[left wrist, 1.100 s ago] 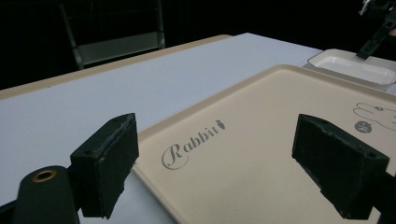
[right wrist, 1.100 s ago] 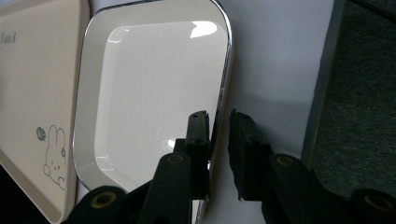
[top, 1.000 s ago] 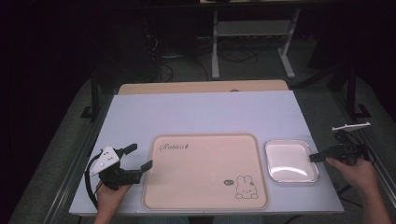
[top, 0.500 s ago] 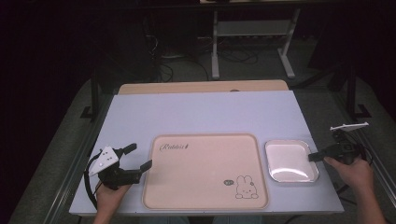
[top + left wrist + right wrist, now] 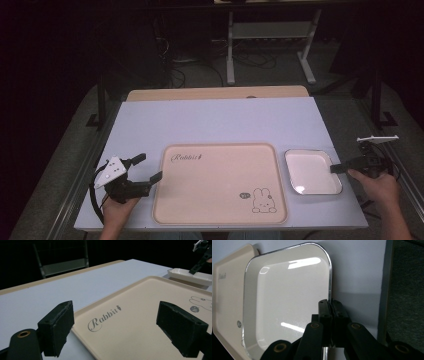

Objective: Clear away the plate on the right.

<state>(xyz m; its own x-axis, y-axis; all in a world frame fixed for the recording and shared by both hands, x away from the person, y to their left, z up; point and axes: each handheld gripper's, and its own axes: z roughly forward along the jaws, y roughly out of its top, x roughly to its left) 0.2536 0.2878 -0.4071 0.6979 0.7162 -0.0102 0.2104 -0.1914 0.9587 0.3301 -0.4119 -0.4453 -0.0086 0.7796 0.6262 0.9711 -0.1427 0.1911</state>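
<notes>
A beige tray (image 5: 215, 190) printed with "Rabbit" and a small rabbit lies flat at the table's front middle. Just right of it sits a white square plate (image 5: 310, 170). My right gripper (image 5: 336, 168) is shut on the plate's right rim; in the right gripper view the jaws (image 5: 329, 302) pinch that rim, with the plate (image 5: 287, 297) stretching away. My left gripper (image 5: 149, 167) is open at the tray's left edge, holding nothing. In the left gripper view its jaws (image 5: 122, 327) stand wide apart over the tray (image 5: 140, 315); the plate (image 5: 185, 273) and right gripper (image 5: 200, 263) show far off.
The pale table top (image 5: 220, 125) stretches bare behind the tray, with a wooden strip (image 5: 215, 93) along its far edge. A metal frame (image 5: 270, 40) stands on the dark floor beyond. The table's right edge (image 5: 350, 165) lies close to my right hand.
</notes>
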